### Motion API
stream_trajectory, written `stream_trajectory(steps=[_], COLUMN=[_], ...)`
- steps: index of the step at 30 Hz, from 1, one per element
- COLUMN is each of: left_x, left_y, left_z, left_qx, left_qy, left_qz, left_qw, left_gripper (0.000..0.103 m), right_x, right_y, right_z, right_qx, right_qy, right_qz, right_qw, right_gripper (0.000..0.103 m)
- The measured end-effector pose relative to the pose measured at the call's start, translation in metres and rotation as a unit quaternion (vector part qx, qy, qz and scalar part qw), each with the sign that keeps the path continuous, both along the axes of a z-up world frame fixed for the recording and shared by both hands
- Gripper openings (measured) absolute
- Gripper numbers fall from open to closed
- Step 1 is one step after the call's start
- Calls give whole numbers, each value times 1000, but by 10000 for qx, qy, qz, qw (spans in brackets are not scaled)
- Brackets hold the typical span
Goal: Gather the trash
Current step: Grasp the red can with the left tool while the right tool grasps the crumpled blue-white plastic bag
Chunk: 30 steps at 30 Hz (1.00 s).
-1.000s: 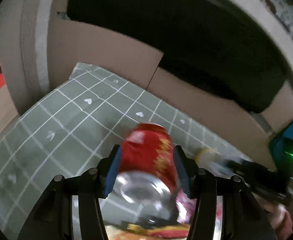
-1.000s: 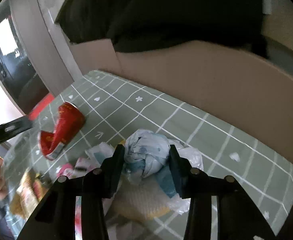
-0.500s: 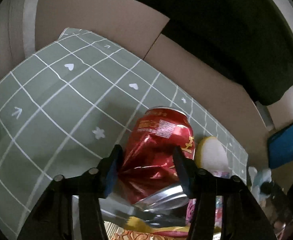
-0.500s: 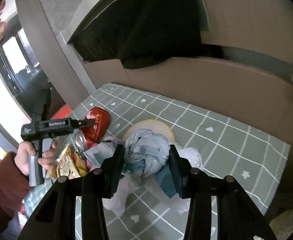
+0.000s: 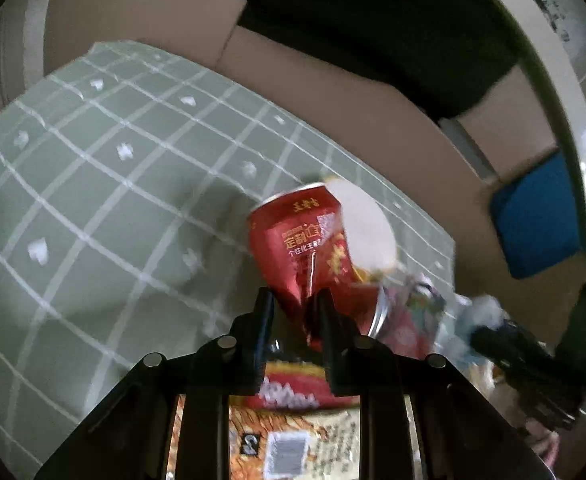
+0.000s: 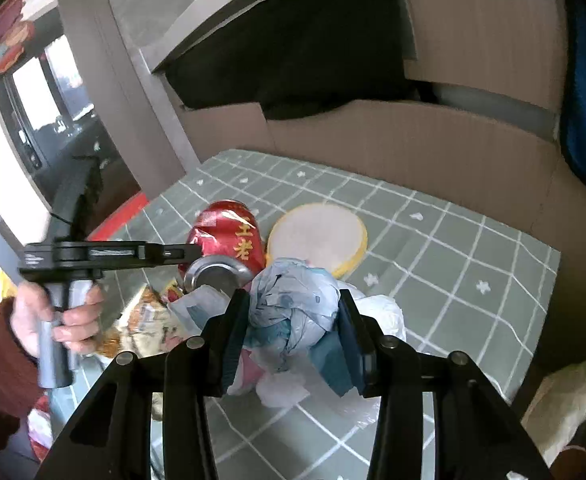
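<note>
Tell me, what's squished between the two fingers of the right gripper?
A crumpled blue-and-white plastic bag fills the right gripper, touching both fingers. The right wrist view shows it.

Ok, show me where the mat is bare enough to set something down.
Bare green mat lies between the round white lid and the cardboard wall, and left of the red can in the left view. Crowded: can, lid, snack wrapper and bag wad cluster around both tongs.
</note>
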State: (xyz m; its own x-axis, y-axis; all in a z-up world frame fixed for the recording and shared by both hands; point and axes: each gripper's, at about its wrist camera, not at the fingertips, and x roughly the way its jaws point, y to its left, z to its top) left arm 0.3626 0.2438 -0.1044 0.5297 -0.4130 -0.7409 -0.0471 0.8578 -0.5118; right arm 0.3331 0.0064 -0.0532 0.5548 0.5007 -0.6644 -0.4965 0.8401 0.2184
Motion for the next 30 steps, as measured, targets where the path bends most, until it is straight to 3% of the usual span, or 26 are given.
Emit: stream_trajectory(steps=[3,4,7,13,20,26,30], left_x=[-7,-6,4,27,24,-3,-27], left_y=[-5,-5,1,2,-13,-17,-24], left_z=[-2,-3,-10,-24,-21,9,37], left_qx=[-34,-35,-301,-555,-401,-52,468], left_qy=[-73,-62,64,190,144,-433,-987], left_qz=[-85,-15,276,599,595,707,805], left_qw=[9999,10000,9991,9965,9973,9965,9908], left_gripper=[37,46,50,51,42,38,37], right_x=[6,11,26,23,13,18,14], right_y=[-8,-10,-7,-4,-9,-12,-16], right_z=[-14,-19,-35,-42,-49,-58,-56], right_qx=[76,143,247,265,306,321,410], right_qy=[184,249,494,490,449,678,636], right_qz=[-132,-171,-216,-181,-85,-54,-98], right_qw=[9997,9994,9982,9983,9985,9972,9971], right_gripper=[41,41,41,45,51,64,63])
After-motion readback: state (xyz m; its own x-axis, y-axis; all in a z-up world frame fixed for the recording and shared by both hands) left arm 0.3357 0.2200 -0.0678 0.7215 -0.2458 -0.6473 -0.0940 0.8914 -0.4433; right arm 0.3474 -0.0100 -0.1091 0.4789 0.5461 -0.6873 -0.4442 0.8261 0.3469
